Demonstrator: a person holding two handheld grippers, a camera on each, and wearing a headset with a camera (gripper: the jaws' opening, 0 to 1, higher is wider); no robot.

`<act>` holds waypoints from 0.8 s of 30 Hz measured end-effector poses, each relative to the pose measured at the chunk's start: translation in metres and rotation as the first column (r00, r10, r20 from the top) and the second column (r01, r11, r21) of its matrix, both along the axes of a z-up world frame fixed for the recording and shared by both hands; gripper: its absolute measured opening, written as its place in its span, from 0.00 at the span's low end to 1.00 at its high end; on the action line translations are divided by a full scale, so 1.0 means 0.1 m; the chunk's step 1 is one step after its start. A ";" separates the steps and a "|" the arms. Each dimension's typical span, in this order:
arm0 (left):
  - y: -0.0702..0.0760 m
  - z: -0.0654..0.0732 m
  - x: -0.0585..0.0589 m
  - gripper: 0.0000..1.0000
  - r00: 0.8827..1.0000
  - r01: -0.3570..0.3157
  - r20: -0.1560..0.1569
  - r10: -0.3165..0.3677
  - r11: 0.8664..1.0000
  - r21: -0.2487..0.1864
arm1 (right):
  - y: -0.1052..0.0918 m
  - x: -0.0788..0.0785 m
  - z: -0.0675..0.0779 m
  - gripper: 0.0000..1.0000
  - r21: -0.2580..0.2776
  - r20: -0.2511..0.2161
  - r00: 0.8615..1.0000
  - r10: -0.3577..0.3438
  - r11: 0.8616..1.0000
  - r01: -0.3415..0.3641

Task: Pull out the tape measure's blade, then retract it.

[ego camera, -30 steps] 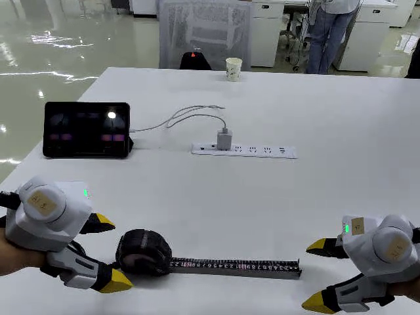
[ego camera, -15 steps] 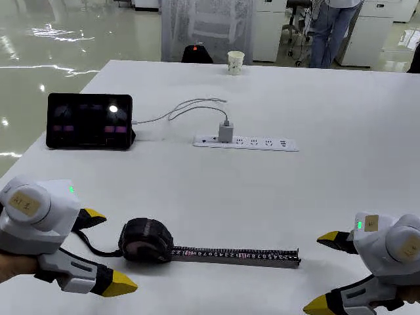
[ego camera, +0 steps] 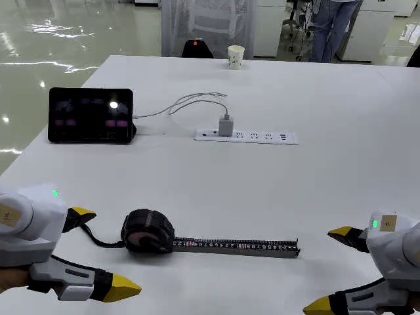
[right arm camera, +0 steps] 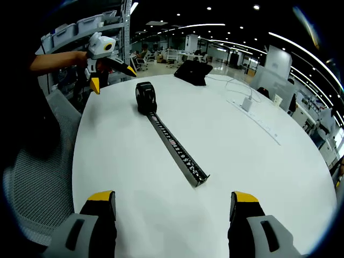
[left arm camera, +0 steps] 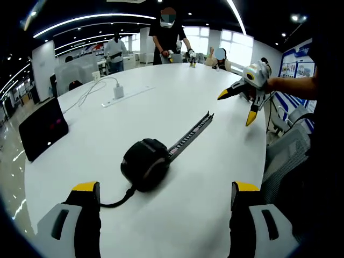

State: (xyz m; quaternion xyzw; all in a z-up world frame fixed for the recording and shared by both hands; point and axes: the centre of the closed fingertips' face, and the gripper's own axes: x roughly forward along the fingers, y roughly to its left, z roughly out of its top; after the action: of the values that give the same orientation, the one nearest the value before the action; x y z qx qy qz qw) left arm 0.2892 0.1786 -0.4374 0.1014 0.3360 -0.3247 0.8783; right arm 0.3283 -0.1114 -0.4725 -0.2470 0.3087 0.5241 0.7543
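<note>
A black tape measure (ego camera: pixel 147 231) lies on the white table (ego camera: pixel 262 177), its blade (ego camera: pixel 236 247) drawn out to the right and resting flat, a black wrist strap trailing left. My left gripper (ego camera: pixel 98 252) is open, a short way left of the case (left arm camera: pixel 145 163), holding nothing. My right gripper (ego camera: pixel 331 269) is open too, just right of the blade's hook end (right arm camera: pixel 198 179), apart from it. From the right gripper view the blade (right arm camera: pixel 174 148) runs away to the case (right arm camera: pixel 145 97), with the left gripper (right arm camera: pixel 110 70) beyond it.
A dark tablet (ego camera: pixel 90 115) stands at the left. A white power strip (ego camera: pixel 246 136) with a plugged charger and cable lies mid-table. A paper cup (ego camera: pixel 235 56) sits at the far edge. A chair and people stand beyond the table.
My left gripper has drawn back left, away from the tape case, and my right gripper has moved right, away from the blade tip. The tape lies still; the head camera has tilted.
</note>
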 end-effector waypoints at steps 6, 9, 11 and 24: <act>-0.02 0.01 -0.07 0.99 0.999 -0.034 0.014 0.034 0.999 -0.021 | 0.01 -0.09 0.04 0.90 0.025 -0.001 0.999 -0.036 0.999 0.036; -0.04 0.01 -0.11 0.99 0.999 -0.044 0.021 0.044 0.999 -0.024 | 0.02 -0.12 0.04 0.91 0.030 -0.001 0.999 -0.049 0.998 0.049; -0.04 0.01 -0.13 0.99 0.998 -0.054 0.026 0.055 0.998 -0.031 | 0.02 -0.14 0.05 0.91 0.042 -0.005 0.998 -0.063 0.997 0.063; -0.09 0.05 -0.19 0.99 0.988 -0.130 0.074 0.133 0.991 -0.046 | 0.08 -0.28 0.11 0.94 0.094 -0.006 0.991 -0.131 0.987 0.131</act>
State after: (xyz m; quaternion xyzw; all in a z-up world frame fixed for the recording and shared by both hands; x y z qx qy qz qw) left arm 0.2702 0.1692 -0.4321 0.0734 0.3012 -0.2689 0.9119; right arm 0.3003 -0.1031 -0.4612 -0.1902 0.2992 0.4874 0.7980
